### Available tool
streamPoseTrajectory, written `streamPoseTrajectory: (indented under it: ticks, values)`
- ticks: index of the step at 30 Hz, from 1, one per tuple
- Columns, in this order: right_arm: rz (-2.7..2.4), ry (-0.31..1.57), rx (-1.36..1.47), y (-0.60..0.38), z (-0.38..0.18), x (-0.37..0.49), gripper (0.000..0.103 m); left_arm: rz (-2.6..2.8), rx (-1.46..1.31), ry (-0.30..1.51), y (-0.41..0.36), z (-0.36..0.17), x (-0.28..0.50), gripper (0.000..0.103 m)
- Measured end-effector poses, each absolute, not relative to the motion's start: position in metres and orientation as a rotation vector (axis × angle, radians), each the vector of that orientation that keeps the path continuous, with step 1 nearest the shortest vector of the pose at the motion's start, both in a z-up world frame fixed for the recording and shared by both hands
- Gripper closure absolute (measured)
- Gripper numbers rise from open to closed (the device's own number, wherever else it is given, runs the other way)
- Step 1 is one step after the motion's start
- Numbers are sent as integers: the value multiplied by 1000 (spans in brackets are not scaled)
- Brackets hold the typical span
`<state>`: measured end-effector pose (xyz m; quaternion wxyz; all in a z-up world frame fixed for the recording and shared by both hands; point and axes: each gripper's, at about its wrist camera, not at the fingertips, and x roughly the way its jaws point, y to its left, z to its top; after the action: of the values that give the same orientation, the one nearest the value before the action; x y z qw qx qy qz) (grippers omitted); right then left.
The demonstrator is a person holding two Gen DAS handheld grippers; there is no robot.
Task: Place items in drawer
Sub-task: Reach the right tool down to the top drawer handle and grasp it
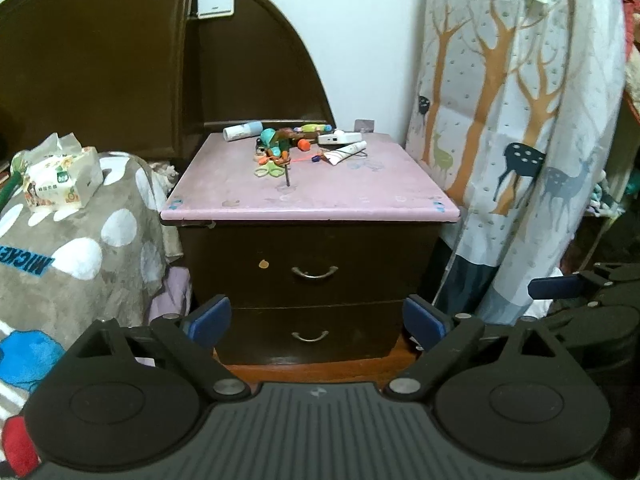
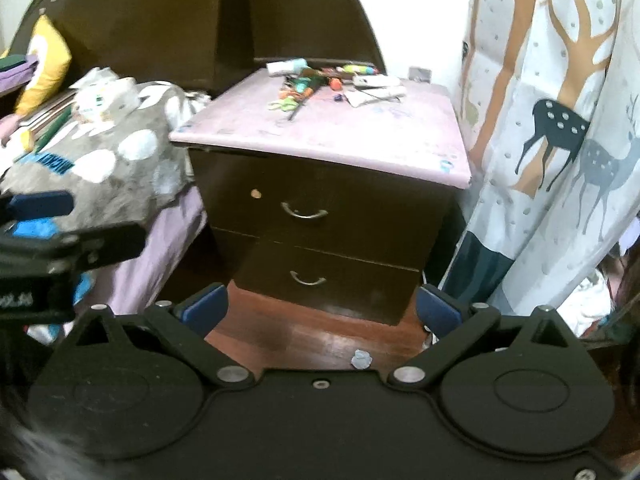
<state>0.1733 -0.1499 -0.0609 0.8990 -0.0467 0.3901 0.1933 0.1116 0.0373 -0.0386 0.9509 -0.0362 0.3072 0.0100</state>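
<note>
A dark wooden nightstand with a pink top (image 1: 312, 184) stands ahead; it also shows in the right wrist view (image 2: 340, 128). Both drawers are shut: the upper drawer handle (image 1: 315, 272) (image 2: 304, 211) and the lower drawer handle (image 1: 310, 336) (image 2: 307, 279). A pile of small items (image 1: 288, 146) (image 2: 320, 84) lies at the back of the top: a white tube (image 1: 346, 152), a white bottle (image 1: 242, 130), green scissors (image 1: 269, 170), pens and toys. My left gripper (image 1: 318, 320) is open and empty, well short of the nightstand. My right gripper (image 2: 320, 310) is open and empty above the floor.
A bed with a grey spotted blanket (image 1: 80, 248) and a tissue pack (image 1: 60, 180) lies to the left. A deer-print curtain (image 1: 520, 120) hangs to the right. A small crumpled scrap (image 2: 361, 359) lies on the wooden floor. A dark headboard (image 1: 120, 60) stands behind.
</note>
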Motion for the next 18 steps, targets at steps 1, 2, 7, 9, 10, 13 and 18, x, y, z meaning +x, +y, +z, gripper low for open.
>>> streamPoseTrajectory:
  ticks: [1,2,7,9,10,13,18]
  values:
    - [404,811,-85,-151,-62,179,1,22,-77,626,39,-40,115,9]
    - [410,814,-73,-151,-63,185,1,24,-80,628,41,-42,119,9]
    - [424,796,-126,-144,-71,210,1,25,-89,633,52,-53,137,9]
    - [426,784,-152,-142,-78,211,2,24,-94,630,56,-57,146,9]
    - [430,776,-165,-140,-80,214,2,22,-97,623,56,-58,153,9]
    - [445,745,-213,-134,-86,224,2,42,-119,550,65,-73,158,9]
    - [498,677,-366,-114,-104,242,3,53,-183,509,83,-84,166,9]
